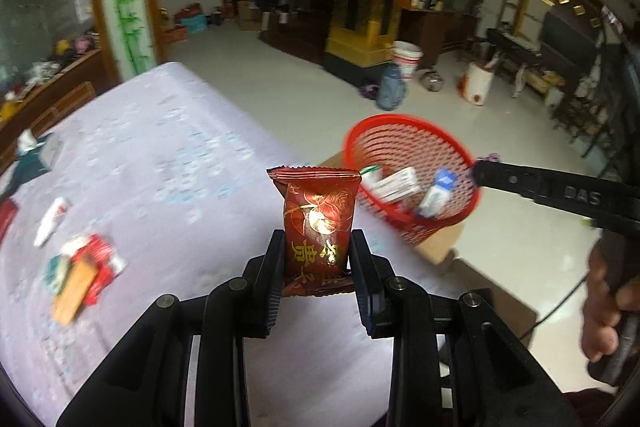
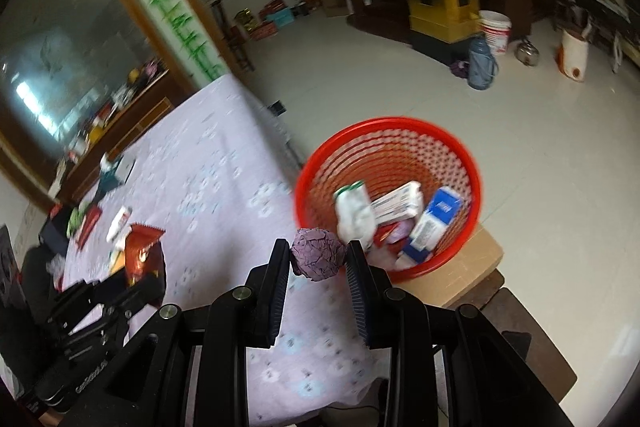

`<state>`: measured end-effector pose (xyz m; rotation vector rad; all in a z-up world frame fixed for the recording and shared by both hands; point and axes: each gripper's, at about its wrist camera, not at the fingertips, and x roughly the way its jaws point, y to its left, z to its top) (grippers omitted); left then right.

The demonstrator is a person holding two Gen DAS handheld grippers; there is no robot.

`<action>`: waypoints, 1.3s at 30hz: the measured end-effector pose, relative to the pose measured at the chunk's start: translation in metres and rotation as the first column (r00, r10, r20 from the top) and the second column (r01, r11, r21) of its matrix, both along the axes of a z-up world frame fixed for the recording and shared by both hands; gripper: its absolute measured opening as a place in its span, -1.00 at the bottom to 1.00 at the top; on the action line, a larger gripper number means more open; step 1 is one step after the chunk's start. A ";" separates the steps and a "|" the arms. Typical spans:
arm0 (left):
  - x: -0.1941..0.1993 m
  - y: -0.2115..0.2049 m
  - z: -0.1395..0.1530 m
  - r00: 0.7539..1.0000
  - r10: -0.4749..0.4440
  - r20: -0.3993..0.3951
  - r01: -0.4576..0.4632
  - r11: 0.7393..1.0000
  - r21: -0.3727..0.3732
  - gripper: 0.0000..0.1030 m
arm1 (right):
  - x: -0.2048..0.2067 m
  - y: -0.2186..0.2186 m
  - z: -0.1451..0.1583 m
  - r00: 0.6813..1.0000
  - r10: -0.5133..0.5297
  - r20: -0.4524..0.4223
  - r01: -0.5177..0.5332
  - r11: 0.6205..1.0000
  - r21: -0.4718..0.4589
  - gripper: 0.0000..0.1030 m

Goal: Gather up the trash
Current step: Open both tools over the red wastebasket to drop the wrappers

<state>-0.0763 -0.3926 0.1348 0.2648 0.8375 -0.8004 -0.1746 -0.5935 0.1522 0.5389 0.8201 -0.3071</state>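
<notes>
Taking the red basket as our landmark, we start far to its left, where loose wrappers and small cartons lie scattered on the lilac tablecloth, not yet collected. Nearer the basket, our left gripper is clenched on a red foil snack packet, pinching its lower half so the packet stands upright with its crimped top edge free; we judge this keeps it clear to fall cleanly once released. The packet is glossy, dark red with gold characters and a leaf design. Just left of the basket's rim, our right gripper is grasping a crumpled purple paper ball, held between the ribbed pads at its widest part, wrinkled and roughly round. The basket itself sits on a cardboard box beside the table, already holding a blue-and-white carton, a white box and a crushed pouch, so both pieces seem ready to drop in.
</notes>
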 end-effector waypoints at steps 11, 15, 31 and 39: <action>0.027 -0.102 -0.008 0.986 -0.112 -0.122 0.110 0.994 -0.025 -0.42 | 0.028 -0.074 0.002 0.997 -0.073 -0.002 0.073 0.995 0.065 -0.36; 0.033 -0.130 -0.015 0.984 -0.115 -0.133 0.112 0.993 -0.028 -0.28 | 0.041 -0.094 0.000 0.995 -0.099 0.003 0.099 0.992 0.077 -0.03; 0.023 -0.064 -0.008 0.995 -0.022 -0.101 0.019 0.999 -0.035 0.12 | 0.040 -0.047 -0.001 1.000 0.003 -0.015 -0.002 0.997 0.078 0.06; 0.029 0.019 -0.012 0.987 0.118 -0.107 -0.122 0.992 -0.025 0.12 | 0.065 0.038 -0.019 0.981 0.187 -0.060 -0.180 0.977 0.112 0.06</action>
